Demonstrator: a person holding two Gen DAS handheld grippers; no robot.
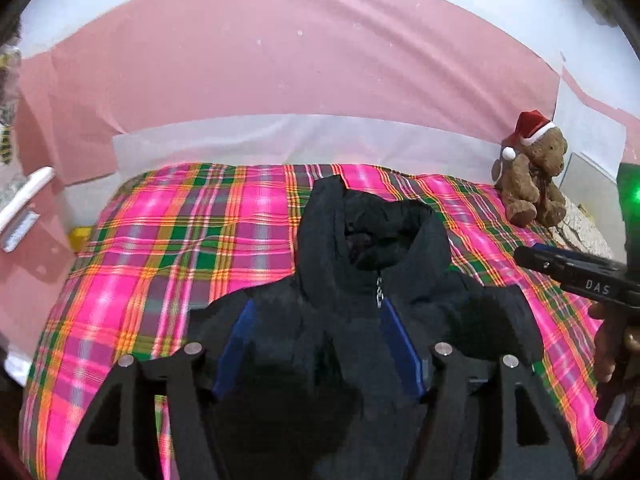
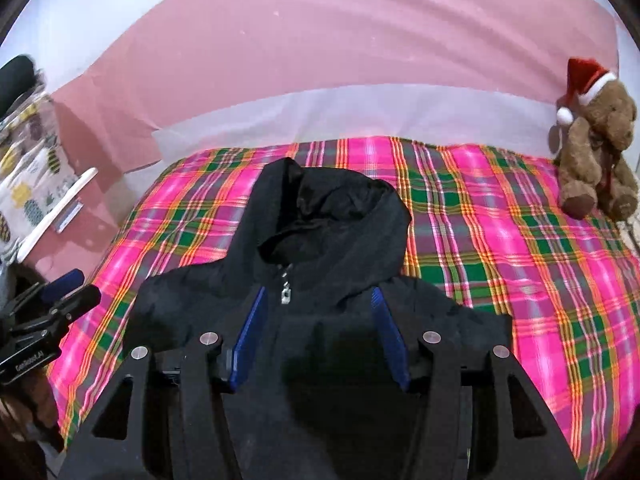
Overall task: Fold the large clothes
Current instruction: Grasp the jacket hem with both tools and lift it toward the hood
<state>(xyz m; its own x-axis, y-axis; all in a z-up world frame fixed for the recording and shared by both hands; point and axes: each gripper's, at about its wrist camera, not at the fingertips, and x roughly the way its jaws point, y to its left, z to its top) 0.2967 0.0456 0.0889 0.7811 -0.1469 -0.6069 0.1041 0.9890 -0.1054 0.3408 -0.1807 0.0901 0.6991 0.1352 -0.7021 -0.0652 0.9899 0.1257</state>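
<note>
A black hooded jacket (image 1: 360, 264) with a silver zipper pull lies face up on the pink plaid bed cover (image 1: 180, 240), hood toward the far wall. It also shows in the right wrist view (image 2: 320, 240). My left gripper (image 1: 316, 312) hangs over the jacket's chest, its blue-padded fingers (image 1: 400, 344) spread wide and empty. My right gripper (image 2: 318, 300) also hovers over the chest, blue fingers (image 2: 252, 332) spread apart and empty. Each gripper shows at the edge of the other's view: the right one (image 1: 568, 268), the left one (image 2: 60, 304).
A brown teddy bear (image 1: 532, 176) in a red Santa hat sits at the bed's far right corner, also in the right wrist view (image 2: 596, 148). A pink and white wall (image 1: 280, 80) stands behind the bed. A patterned cloth (image 2: 28, 176) hangs at left.
</note>
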